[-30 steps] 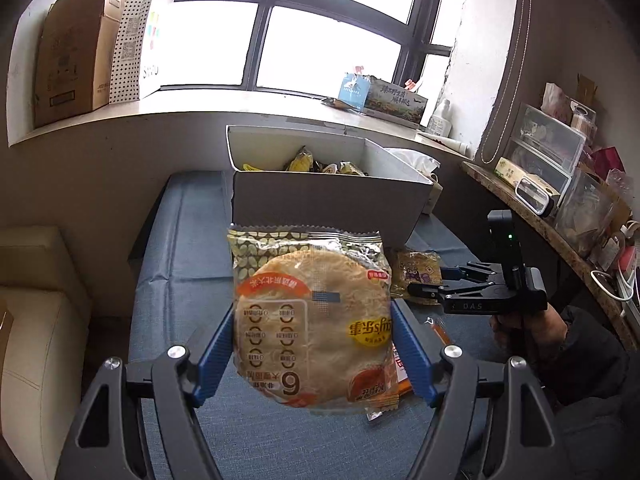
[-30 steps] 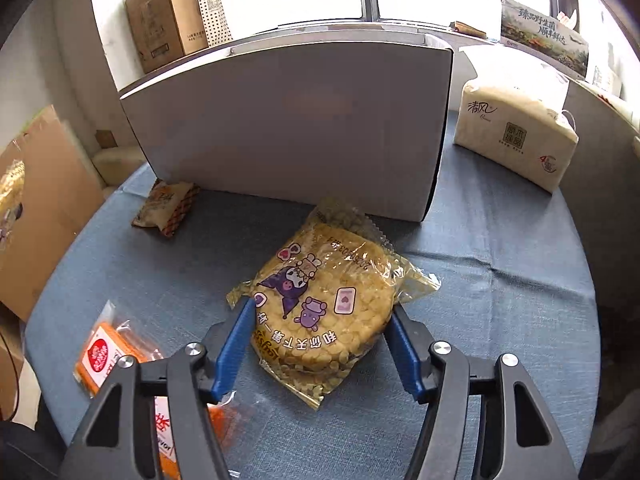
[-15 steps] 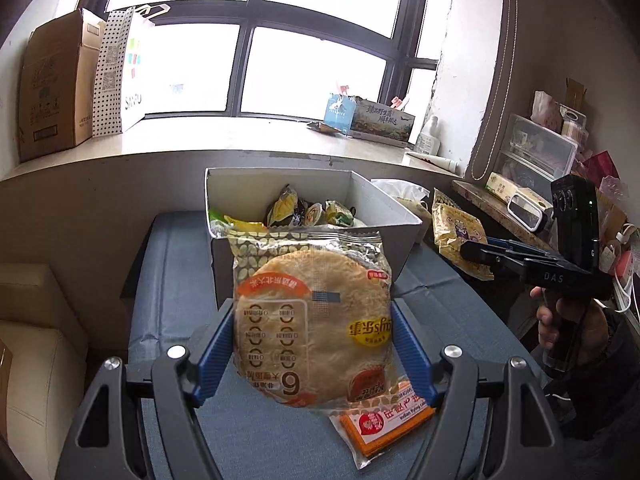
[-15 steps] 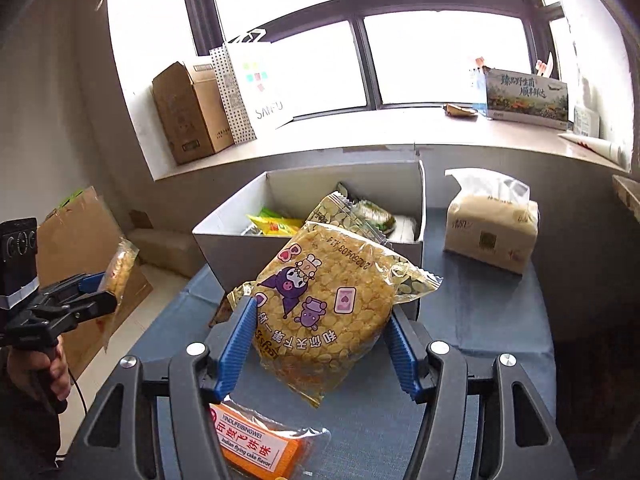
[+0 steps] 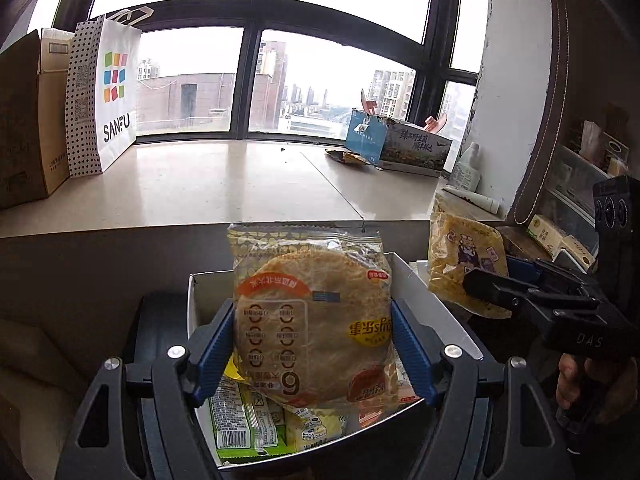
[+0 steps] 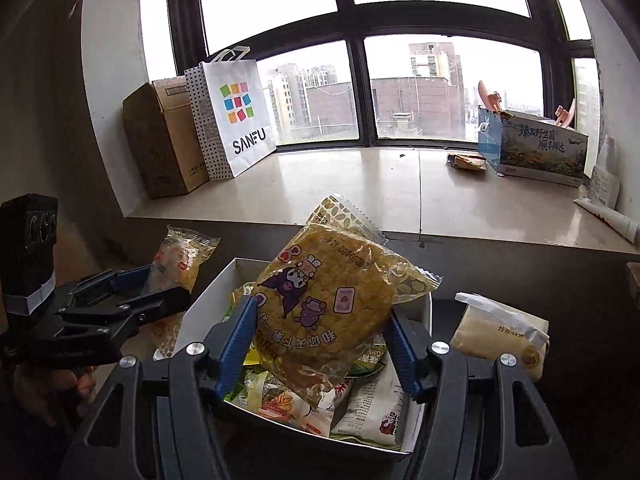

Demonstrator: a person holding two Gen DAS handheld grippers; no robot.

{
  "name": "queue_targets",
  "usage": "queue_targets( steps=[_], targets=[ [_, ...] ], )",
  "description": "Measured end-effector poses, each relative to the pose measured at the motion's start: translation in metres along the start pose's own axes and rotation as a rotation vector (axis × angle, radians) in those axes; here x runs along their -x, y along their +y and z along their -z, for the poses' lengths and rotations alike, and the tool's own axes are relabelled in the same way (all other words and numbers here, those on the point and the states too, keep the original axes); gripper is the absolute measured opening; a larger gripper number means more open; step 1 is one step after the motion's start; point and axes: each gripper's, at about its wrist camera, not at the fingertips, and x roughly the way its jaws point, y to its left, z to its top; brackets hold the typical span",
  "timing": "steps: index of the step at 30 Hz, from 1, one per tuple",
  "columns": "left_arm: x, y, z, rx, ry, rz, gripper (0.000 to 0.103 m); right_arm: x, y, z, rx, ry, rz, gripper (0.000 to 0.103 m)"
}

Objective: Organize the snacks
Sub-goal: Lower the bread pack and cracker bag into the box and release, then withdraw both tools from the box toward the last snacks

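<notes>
Above the open white cardboard box [image 5: 436, 304], low in both frames, both packets had risen off the blue desk within a second and now hung over the snacks inside, so dropping them looked next. The left gripper [image 5: 312, 344] had its jaws clamped on the round flatbread packet [image 5: 312, 320]; the right gripper [image 6: 320, 344] gripped the yellow cartoon-printed corn-cake packet [image 6: 328, 304], tilted forward.

Two hand-held grippers [image 5: 312, 344] [image 6: 320, 340], two held snack packs [image 5: 316, 320] [image 6: 332, 312], one white box [image 6: 200, 320].
</notes>
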Motion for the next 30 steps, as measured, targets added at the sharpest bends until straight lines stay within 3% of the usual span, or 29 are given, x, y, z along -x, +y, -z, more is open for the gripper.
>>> queue_targets(
  steps=[1, 2, 3, 4, 6, 14, 20, 24, 30],
  targets=[
    [-0.010, 0.001, -0.003, 0.000, 0.018, 0.003, 0.079, -0.011, -0.004, -0.002, -0.008, 0.021, -0.002, 0.071],
    [-0.018, 0.003, -0.004, 0.005, 0.043, -0.007, 0.087, -0.022, -0.007, -0.005, -0.007, 0.043, -0.005, 0.092],
    [-0.027, 0.004, -0.004, 0.013, 0.076, -0.035, 0.096, -0.031, -0.008, -0.006, -0.001, 0.069, 0.010, 0.103],
    [-0.031, 0.005, -0.003, 0.021, 0.085, -0.055, 0.103, -0.035, -0.009, -0.005, 0.007, 0.065, 0.059, 0.103],
    [-0.031, 0.008, 0.004, 0.038, 0.075, -0.044, 0.103, -0.038, -0.014, 0.000, 0.007, 0.063, 0.100, 0.103],
    [-0.003, 0.012, 0.021, 0.055, 0.040, -0.058, 0.103, -0.010, -0.026, 0.019, -0.067, 0.035, 0.048, 0.103],
    [0.051, -0.007, 0.040, 0.010, -0.031, 0.029, 0.103, 0.047, -0.005, 0.035, -0.006, -0.052, -0.008, 0.103],
    [0.092, -0.020, 0.072, 0.025, -0.079, 0.072, 0.103, 0.078, 0.012, 0.061, 0.040, -0.070, -0.017, 0.103],
    [0.132, -0.040, 0.136, 0.012, -0.044, 0.116, 0.103, 0.108, 0.024, 0.118, 0.027, -0.074, -0.047, 0.103]
  ],
)
